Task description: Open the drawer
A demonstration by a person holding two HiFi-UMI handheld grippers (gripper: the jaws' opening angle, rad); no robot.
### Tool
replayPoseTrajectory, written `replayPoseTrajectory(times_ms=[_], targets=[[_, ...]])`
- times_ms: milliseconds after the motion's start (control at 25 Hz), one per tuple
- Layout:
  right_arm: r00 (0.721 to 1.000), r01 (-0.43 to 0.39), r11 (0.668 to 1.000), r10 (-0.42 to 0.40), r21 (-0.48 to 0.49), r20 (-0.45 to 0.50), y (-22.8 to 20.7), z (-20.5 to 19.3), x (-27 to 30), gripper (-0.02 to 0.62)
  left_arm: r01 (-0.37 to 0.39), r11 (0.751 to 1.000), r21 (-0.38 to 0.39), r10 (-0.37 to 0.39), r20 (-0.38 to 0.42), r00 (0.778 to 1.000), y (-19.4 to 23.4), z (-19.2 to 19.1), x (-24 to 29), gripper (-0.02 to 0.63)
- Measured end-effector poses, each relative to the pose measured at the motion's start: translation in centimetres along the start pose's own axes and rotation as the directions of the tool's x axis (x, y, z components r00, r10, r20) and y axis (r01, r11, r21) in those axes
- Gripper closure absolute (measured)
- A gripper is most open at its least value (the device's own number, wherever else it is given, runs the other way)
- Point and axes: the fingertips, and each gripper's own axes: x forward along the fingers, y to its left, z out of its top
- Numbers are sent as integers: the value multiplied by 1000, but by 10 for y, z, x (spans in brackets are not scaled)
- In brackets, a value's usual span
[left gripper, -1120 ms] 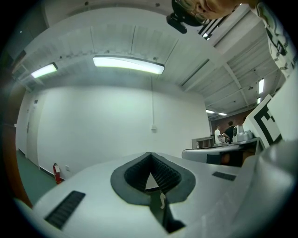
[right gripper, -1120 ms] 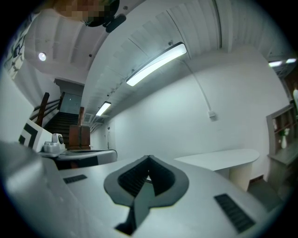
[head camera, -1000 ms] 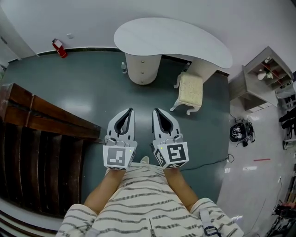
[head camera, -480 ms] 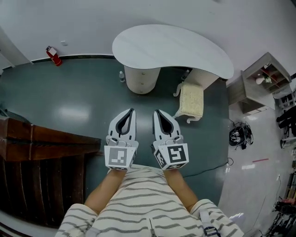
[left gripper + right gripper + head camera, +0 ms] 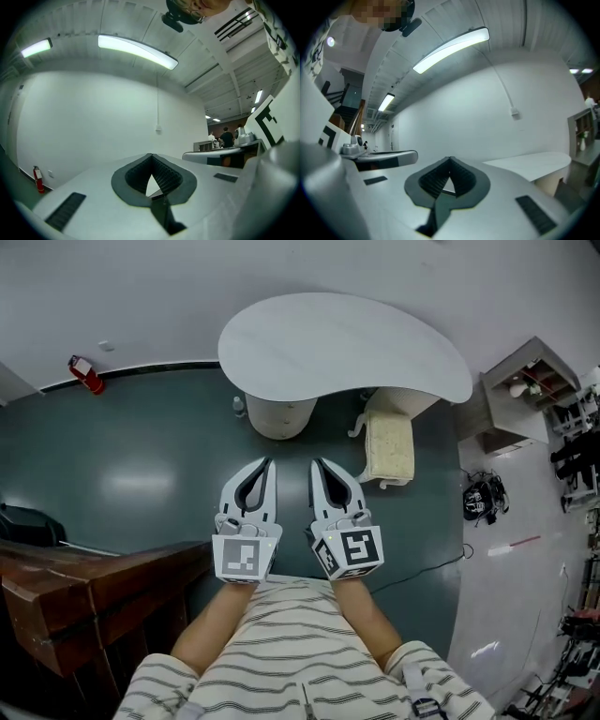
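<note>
A white kidney-shaped desk (image 5: 347, 343) stands ahead against the wall. Under its left end is a round cream drawer pedestal (image 5: 279, 416), whose drawer fronts are mostly hidden by the desktop. My left gripper (image 5: 268, 463) and right gripper (image 5: 317, 463) are held side by side in front of my chest, level, pointing toward the desk and well short of it. Both are shut with nothing between the jaws. In the left gripper view the left gripper (image 5: 151, 157) faces a bare white wall. In the right gripper view the right gripper (image 5: 450, 159) has the desktop (image 5: 529, 164) at its right.
A cream padded stool (image 5: 388, 446) stands under the desk's right side. Dark wooden furniture (image 5: 84, 596) lies at my left. A red fire extinguisher (image 5: 84, 374) is by the far wall. At the right are a shelf unit (image 5: 525, 390), a black object (image 5: 481, 498) and a floor cable (image 5: 422, 568).
The desk and pedestal have come nearer in the head view, and the wooden furniture has slid back at the left. Both grippers stay shut, side by side.
</note>
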Motion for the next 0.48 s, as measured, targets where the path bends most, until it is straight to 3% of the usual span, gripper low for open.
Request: replayPoseTrajectory(times_ms=[280,480], targets=[[997,75,997,-75,-11,-4,-9,4,54,583,26,999,-45,-27,-21,999,46,-10,31,601],[995,91,996,-91,-14,-35,-23,-4,80,583,22,998,-62,-24,-34,999,56,-19,62,601]])
